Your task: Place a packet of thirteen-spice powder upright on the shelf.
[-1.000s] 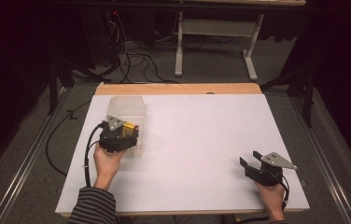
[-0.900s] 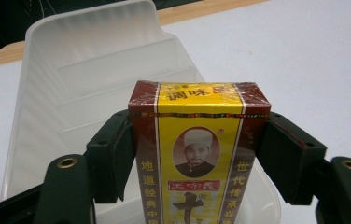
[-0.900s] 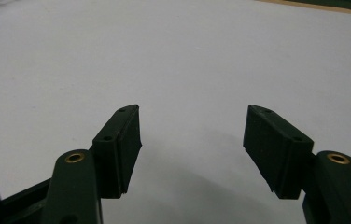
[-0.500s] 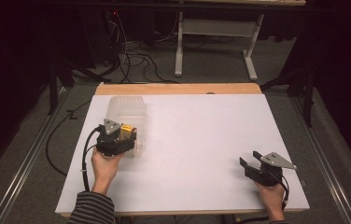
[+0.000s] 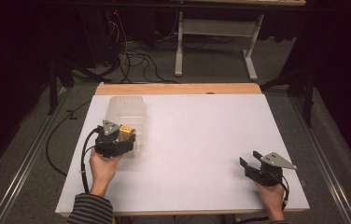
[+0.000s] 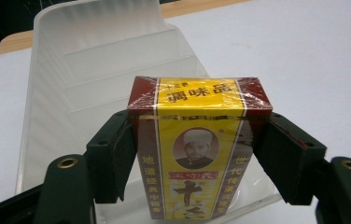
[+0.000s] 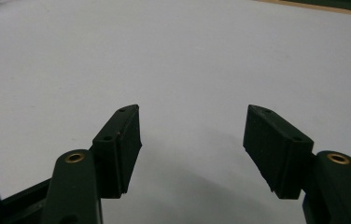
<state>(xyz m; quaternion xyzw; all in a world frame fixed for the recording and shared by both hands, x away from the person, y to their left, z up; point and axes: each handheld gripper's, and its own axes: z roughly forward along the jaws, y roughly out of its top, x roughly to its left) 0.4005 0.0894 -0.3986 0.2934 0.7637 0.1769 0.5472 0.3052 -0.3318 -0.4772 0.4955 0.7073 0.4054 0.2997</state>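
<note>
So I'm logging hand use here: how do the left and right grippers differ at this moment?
The left gripper is shut on the yellow and brown box, while the right gripper is open and holds nothing. The left one is over the clear plastic tray; the right one is over bare white table. Both have black jaws and are hand-held.

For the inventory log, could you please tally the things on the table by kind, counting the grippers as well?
Yellow and red-brown box, clamped in the left gripper over the tray: 1
Clear plastic tray: 1
Grippers, the left one and the right gripper, which is open over the white tabletop: 2
Total: 4
</note>
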